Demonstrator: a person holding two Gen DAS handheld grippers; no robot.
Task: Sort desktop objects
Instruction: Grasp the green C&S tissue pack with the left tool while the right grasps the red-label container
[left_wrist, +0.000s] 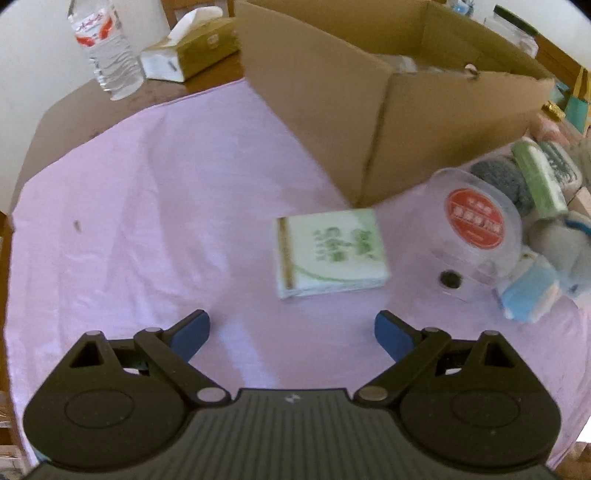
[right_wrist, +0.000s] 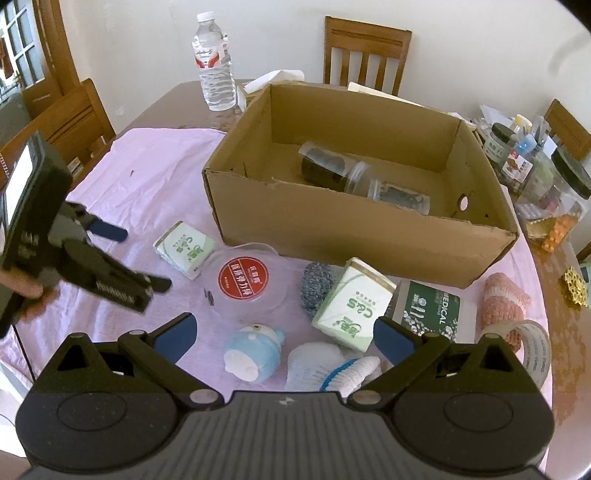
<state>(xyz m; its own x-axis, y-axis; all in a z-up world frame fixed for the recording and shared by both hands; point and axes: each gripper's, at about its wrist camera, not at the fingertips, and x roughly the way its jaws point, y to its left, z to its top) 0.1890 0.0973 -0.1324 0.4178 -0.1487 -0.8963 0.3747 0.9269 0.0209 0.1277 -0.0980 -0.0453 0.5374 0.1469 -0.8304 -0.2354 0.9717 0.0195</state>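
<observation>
My left gripper (left_wrist: 291, 334) is open and empty, a short way in front of a white-and-green tissue pack (left_wrist: 328, 254) lying flat on the pink cloth (left_wrist: 147, 206). The right wrist view shows that pack (right_wrist: 184, 247) with the left gripper (right_wrist: 144, 258) beside it. My right gripper (right_wrist: 284, 339) is open and empty above a blue plush toy (right_wrist: 255, 354) and a white-and-blue sock (right_wrist: 332, 369). A clear lid with a red sticker (right_wrist: 243, 278), a grey scrubber (right_wrist: 317, 288), a second tissue pack (right_wrist: 351, 306) and a green medical box (right_wrist: 432, 306) lie near it. The cardboard box (right_wrist: 351, 229) holds two clear jars (right_wrist: 362, 181).
A water bottle (right_wrist: 216, 62) and a tissue box (left_wrist: 192, 48) stand beyond the cardboard box. A pink knitted item (right_wrist: 502, 299) and a tape roll (right_wrist: 532, 350) lie at the right. Jars and bottles (right_wrist: 546, 177) crowd the far right. Wooden chairs (right_wrist: 365, 51) ring the table.
</observation>
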